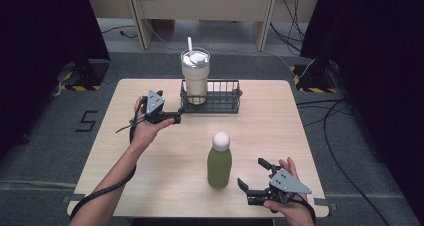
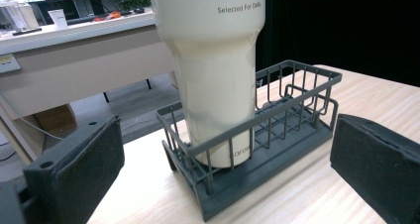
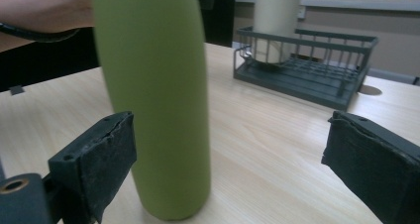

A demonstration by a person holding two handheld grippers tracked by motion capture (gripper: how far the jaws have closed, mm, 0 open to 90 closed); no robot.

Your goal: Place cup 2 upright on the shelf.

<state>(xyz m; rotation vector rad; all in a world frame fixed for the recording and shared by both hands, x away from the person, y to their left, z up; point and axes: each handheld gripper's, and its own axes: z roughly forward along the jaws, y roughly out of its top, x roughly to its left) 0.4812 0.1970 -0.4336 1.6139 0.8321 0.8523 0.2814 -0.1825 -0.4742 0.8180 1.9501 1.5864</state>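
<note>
A: Two grippers over the bench (image 1: pixel 280 116), and the green bottle (image 1: pixel 219 166) stands upright near the front edge, white cap on top. Who gets it?

B: The right gripper (image 1: pixel 252 178), by the look of it. It sits just to the bottle's right in the high view, jaws spread wide and pointing toward the bottle, with nothing between the pads.

A: And from that gripper's own camera?

B: The bottle (image 3: pixel 158 100) rises tall on the left of the frame, just behind the left pad (image 3: pixel 106 154) and not centred in the gap. Its long axis runs straight up from the bench, so the jaws would meet it across the body. I'd say the gripper needs to shift sideways toward the bottle before it closes.

A: The left gripper (image 1: pixel 175 117)?

B: Well away from the bottle, up at the wire basket (image 1: pixel 227 103). Its jaws are also spread and empty. In its own view the basket's near corner (image 2: pixel 208 184) lies between the pads, with the cream tumbler (image 2: pixel 213 60) standing upright in the basket's near end.

A: So the basket's other half is free?

B: It looks bare, yes. The right hand is clearly the nearer to the bottle, and the left seems placed to steady the basket, though I can't tell if it touches the wire.
</note>
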